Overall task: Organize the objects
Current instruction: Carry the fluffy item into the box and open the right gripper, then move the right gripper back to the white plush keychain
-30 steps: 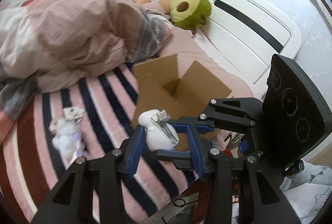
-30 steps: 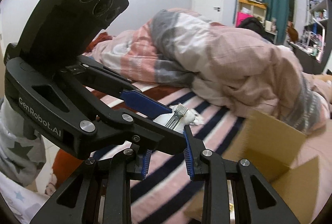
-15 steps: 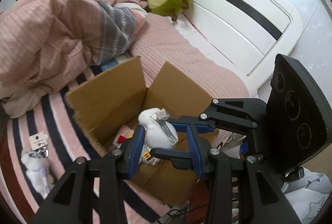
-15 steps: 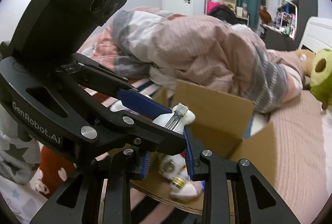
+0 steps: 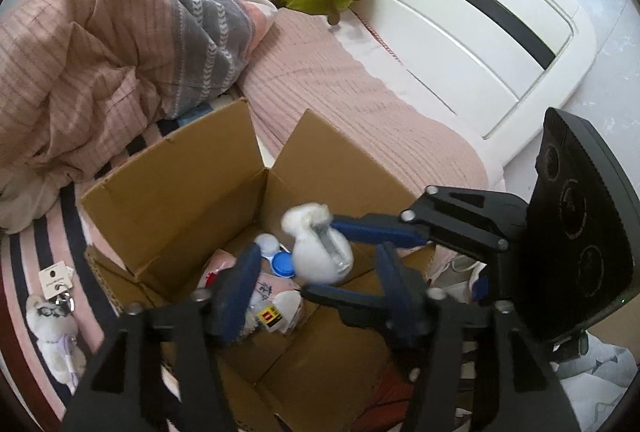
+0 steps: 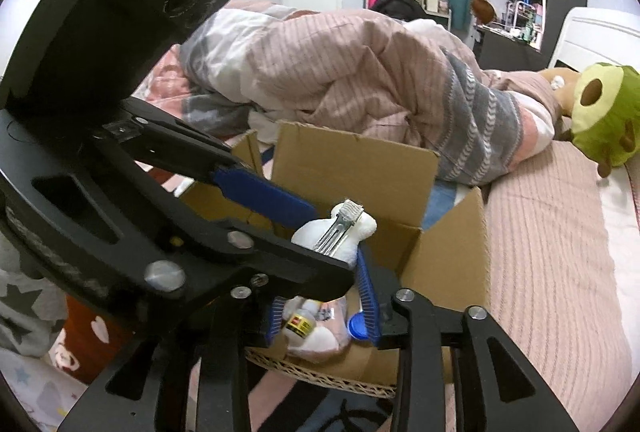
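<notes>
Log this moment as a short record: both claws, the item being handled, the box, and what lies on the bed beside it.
left claw: open, jaws have just been opening; pads stand clear on either side of the clip
right claw: jaws have just been opening; clip between its fingers, contact unclear
item: white plush hair clip, above the open box
cardboard box: flaps up, holds a blue cap and small packs
on bed: white plush keychain with tag, on the striped blanket beside the box
</notes>
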Demonstrator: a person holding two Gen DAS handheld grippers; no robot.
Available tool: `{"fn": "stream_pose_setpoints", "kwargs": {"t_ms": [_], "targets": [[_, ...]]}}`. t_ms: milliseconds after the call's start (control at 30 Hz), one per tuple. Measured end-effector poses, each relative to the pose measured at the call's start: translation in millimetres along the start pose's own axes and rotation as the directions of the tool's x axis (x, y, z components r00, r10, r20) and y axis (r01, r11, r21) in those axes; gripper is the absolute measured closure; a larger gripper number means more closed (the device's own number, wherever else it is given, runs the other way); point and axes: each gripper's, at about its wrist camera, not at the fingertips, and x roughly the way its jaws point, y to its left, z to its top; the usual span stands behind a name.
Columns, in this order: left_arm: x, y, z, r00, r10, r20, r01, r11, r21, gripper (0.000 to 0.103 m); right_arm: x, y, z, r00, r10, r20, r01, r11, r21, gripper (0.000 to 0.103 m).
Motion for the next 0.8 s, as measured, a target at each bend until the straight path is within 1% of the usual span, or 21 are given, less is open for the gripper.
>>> {"fn": "stream_pose_setpoints", "kwargs": {"t_ms": [33, 67, 100, 133, 167, 300, 400, 567, 700, 800], "targets": [[-2.5, -0.2, -0.6, 1.000, 0.012, 0.004, -0.012, 1.000, 0.001, 0.037, -0.7, -0.9, -0.8, 1.000, -0.002, -0.001, 0.002, 1.000, 0.006, 0.061], [-6.3, -0.7, -1.3, 1.000, 0.026, 0.012, -0.026, 1.000, 0.006, 0.032, -2.1, -1.7, -1.8, 1.000, -0.006, -0.001, 0.006, 1.000, 0.011, 0.057], [-9.5, -1.1, -1.4, 0.999, 0.035, 0.019, -0.035, 0.999, 0.010, 0.027, -5.1, -0.9, -2.9, 1.000, -0.018, 0.002, 0.018, 1.000, 0.011, 0.049], [-12.7, -1.3, -1.8, 0.999, 0.043, 0.027, -0.043, 0.999, 0.015, 0.025, -6.7, -0.8, -3.2, 1.000, -0.030, 0.007, 0.030, 1.000, 0.011, 0.045], [-16.8, -1.7, -2.8, 0.998, 0.049, 0.035, -0.050, 0.999, 0.018, 0.021, -8.7, -0.8, -3.4, 0.999, -0.039, 0.011, 0.039, 0.999, 0.010, 0.044], [-34.1, -3.0, -8.0, 0.995, 0.077, 0.063, -0.079, 0.996, 0.029, 0.018, -13.2, 0.4, -1.9, 0.999, -0.041, 0.014, 0.041, 0.999, 0.012, 0.041], [-47.8, -2.0, -15.1, 0.991, 0.103, 0.085, -0.106, 0.994, 0.029, 0.017, -18.6, 5.2, -1.8, 0.998, -0.054, 0.021, 0.054, 0.999, 0.001, 0.040], [-71.6, 5.3, -28.9, 0.987, 0.108, 0.123, -0.110, 0.994, 0.012, 0.017, -26.4, 15.8, 2.6, 0.998, -0.043, 0.035, 0.043, 0.999, -0.007, 0.040], [-95.6, 19.9, -46.9, 0.977, 0.148, 0.153, -0.146, 0.989, -0.026, 0.017, -28.6, 31.2, 8.8, 0.999, -0.014, 0.048, 0.015, 1.000, -0.015, 0.040], [-116.2, 35.5, -64.7, 0.968, 0.177, 0.178, -0.168, 0.984, -0.062, 0.017, -29.3, 50.9, 17.2, 0.997, 0.031, 0.070, -0.029, 0.999, -0.033, 0.040]]}}
